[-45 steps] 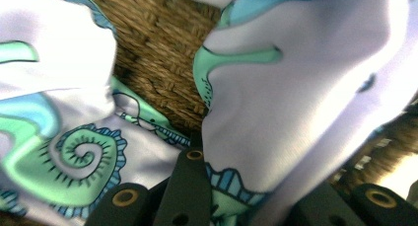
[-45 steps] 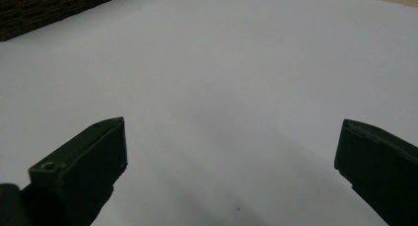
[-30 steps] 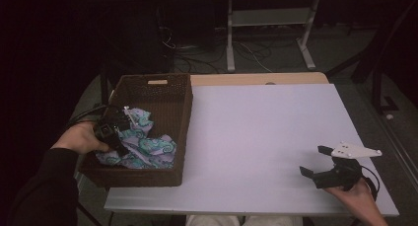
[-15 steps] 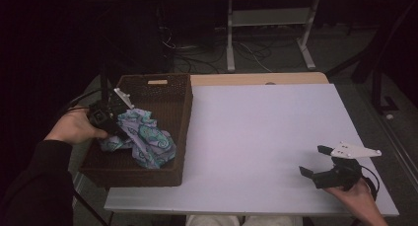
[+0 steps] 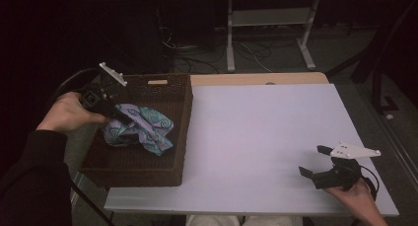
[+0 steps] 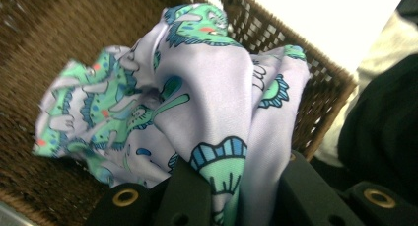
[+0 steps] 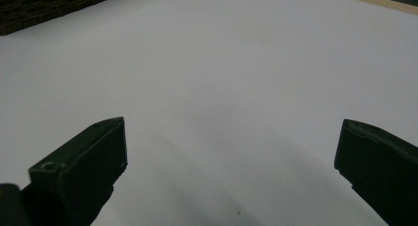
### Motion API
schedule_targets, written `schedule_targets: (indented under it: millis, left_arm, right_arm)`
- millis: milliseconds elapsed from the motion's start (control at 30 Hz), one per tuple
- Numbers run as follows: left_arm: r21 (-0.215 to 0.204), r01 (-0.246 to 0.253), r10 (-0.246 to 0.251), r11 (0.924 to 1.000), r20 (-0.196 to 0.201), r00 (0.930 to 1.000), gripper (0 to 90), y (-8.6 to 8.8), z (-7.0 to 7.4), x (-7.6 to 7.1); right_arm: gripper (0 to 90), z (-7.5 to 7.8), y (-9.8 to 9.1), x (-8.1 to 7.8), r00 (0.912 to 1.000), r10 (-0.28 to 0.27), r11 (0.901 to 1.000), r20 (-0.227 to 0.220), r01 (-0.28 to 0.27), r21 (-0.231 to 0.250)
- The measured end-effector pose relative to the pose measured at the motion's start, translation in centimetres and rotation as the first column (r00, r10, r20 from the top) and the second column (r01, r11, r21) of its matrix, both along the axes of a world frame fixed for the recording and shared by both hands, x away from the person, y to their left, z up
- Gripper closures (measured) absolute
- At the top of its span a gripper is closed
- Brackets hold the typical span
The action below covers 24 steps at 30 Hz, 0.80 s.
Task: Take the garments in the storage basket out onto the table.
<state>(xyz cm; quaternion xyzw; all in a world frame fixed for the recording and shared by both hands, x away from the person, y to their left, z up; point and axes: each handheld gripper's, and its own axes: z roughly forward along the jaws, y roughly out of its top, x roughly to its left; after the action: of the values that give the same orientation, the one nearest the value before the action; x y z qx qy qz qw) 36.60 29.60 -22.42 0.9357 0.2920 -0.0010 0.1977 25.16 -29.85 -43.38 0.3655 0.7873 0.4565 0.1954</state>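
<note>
A white table (image 5: 266,137) in a dark room carries one brown wicker basket (image 5: 148,171) at its left edge. The left gripper (image 5: 125,120) pinches one crumpled lilac cloth with green prints (image 6: 197,102) over the basket, bunched without clear direction. The right gripper (image 5: 315,162) rests wide apart, empty.

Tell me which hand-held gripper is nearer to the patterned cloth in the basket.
Left. The left hand-held gripper is clamped on the patterned cloth over the wicker basket. The right hand-held gripper sits open far across the white table.
</note>
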Motion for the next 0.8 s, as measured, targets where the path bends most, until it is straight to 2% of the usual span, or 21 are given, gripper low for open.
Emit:
schedule_targets:
  millis: [33,200,300,467,567,800]
  left_arm:
    - [0.0,0.0,0.0,1.0,0.0,1.0,84.3,0.0,0.0,0.0]
    - [-0.06,-0.004,0.006,0.9982,0.03,0.9995,84.2,-0.6,1.7,0.1]
    - [-0.089,-0.003,0.006,0.9961,0.031,0.9995,84.2,-1.1,2.6,0.3]
    - [-0.078,-0.033,0.035,0.9964,0.025,0.9991,84.3,-1.9,4.2,0.7]
    - [-0.104,-0.039,0.042,0.9938,0.024,0.9988,84.3,-2.1,5.2,0.9]
    - [-0.113,-0.058,0.065,0.9919,0.058,0.9962,84.2,-2.5,7.8,1.5]
  right_arm:
    - [0.0,0.0,0.0,0.0,1.0,0.0,1.0,0.0,0.0,0.0]
    - [0.0,0.0,0.0,0.0,1.0,-0.002,1.0,0.001,0.002,0.001]
    - [0.0,0.0,0.0,-0.1,1.0,0.0,1.0,0.0,0.0,-0.002]
    - [0.0,0.0,0.0,-0.1,1.0,0.003,1.0,0.0,-0.003,0.0]
    - [0.0,0.0,0.0,-0.1,1.0,0.002,1.0,0.001,-0.002,0.006]
    - [0.0,0.1,0.1,-0.1,0.9999,0.011,0.9999,0.005,-0.011,0.001]
